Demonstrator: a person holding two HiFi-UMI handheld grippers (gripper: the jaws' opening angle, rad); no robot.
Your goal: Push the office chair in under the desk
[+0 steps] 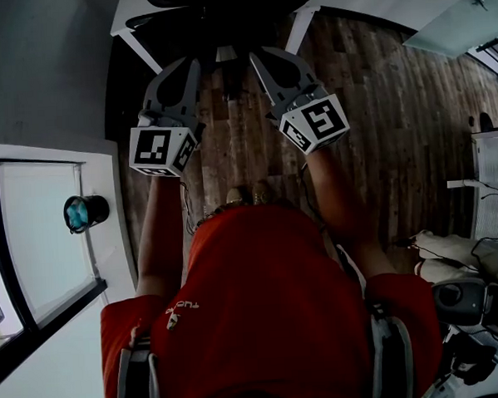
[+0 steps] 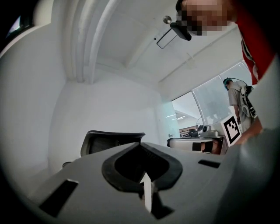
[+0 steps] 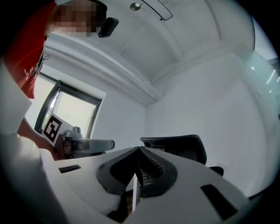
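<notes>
- Presently, L gripper (image 1: 195,64): held fwd at arm's length, jaws shut tight, nothing betw. them.
- R gripper (image 1: 255,55): held fwd beside the L one, tips near each other but apart; jaws likewise pressed together, empty.
- Office chair (image 1: 222,4): black, mesh back; found at top of head view, just ahead of both grippers' tips, set betw. the white legs of the desk (image 1: 133,44). Contact w/ the grippers can't be told, nor how far under the top it is tucked.
- Floor (image 1: 378,129): dark wood planks, seen below grippers.
- Red shirt (image 1: 272,318): worn by the person; fills lower head view.
- Teal obj. (image 1: 79,213): noted at window frame, person's left; type can't be told.
</notes>
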